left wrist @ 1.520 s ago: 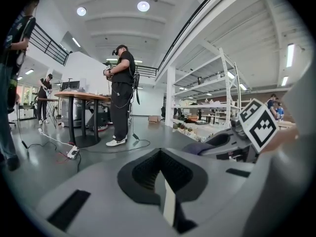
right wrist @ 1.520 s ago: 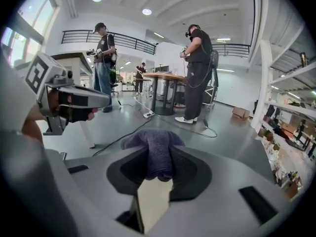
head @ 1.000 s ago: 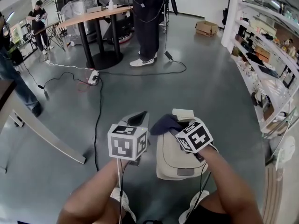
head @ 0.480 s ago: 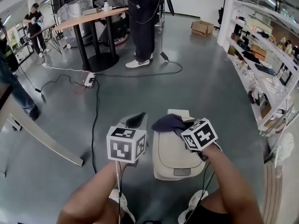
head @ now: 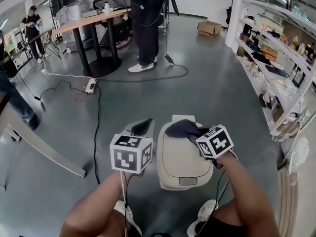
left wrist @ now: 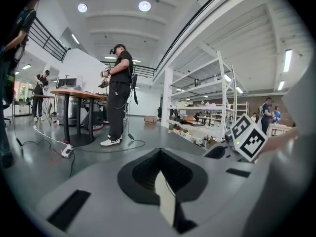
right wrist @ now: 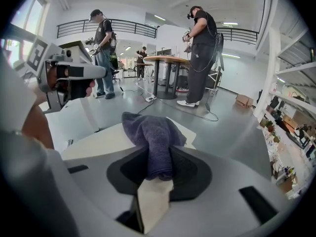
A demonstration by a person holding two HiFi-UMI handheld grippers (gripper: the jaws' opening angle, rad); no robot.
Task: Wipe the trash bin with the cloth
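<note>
Sliding toward 3 o'clock since a second ago, the cloth (head: 181, 128) now sits over the middle of the far edge of the lid instead of its 9 o'clock corner, and the right gripper (head: 193, 134) has travelled with it.

Its jaws are clenched on the cloth. The right gripper view shows the dark purple towelling pinched between them and bunched ahead onto the lid. The trash bin (head: 177, 164) is a cream, flat-lidded bin standing on the grey floor (head: 222, 98) at 6 o'clock in the head view, just ahead of the person's shoes. The cloth rests on the lid's 12 o'clock end.

Just beside the bin at 9 o'clock, the left gripper (head: 142, 126) hangs apart from it. Its jaws are pressed together with nothing between them.

Farther off at 12 o'clock a person in dark trousers (head: 145, 23) stands beside a round tabletop (head: 89, 21). A black cable (head: 97, 127) runs across the floor at 10 o'clock. Shelving (head: 276, 63) lines the 3 o'clock side, and a cardboard box (head: 209, 28) lies at 1 o'clock.
</note>
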